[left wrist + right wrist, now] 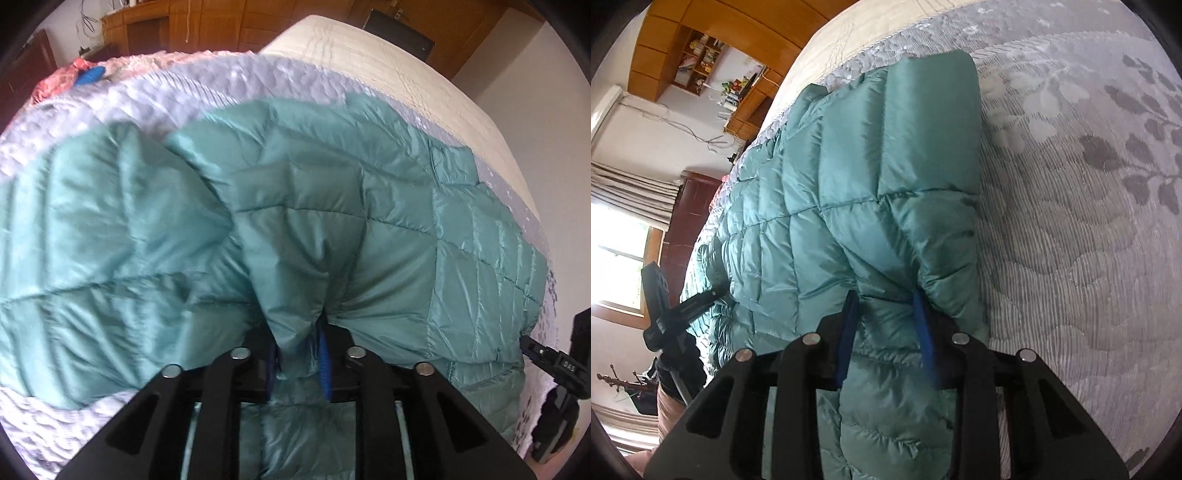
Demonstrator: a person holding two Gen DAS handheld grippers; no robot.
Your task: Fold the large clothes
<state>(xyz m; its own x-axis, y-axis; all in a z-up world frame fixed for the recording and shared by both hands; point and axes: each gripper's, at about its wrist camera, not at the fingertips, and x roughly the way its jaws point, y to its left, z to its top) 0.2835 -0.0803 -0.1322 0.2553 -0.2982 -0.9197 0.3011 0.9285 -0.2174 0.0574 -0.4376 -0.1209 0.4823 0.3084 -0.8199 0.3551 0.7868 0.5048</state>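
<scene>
A teal quilted down jacket (332,206) lies spread on a grey-white patterned bedspread (155,96). My left gripper (299,347) is shut on a bunched fold of the jacket, its blue pads (324,354) pinching the cloth. My right gripper (886,321) is shut on the jacket's edge (886,177), with fabric pressed between its blue fingers (925,332). The right gripper shows in the left wrist view (546,354) at the jacket's right edge. The left gripper shows in the right wrist view (698,301) at the far left.
The bedspread (1071,184) covers a cream mattress (388,55). A pink-red cloth (62,81) and a blue object (90,75) lie at the bed's far left. Wooden cabinets (177,26) and shelves (698,55) stand beyond. A window (617,266) is at left.
</scene>
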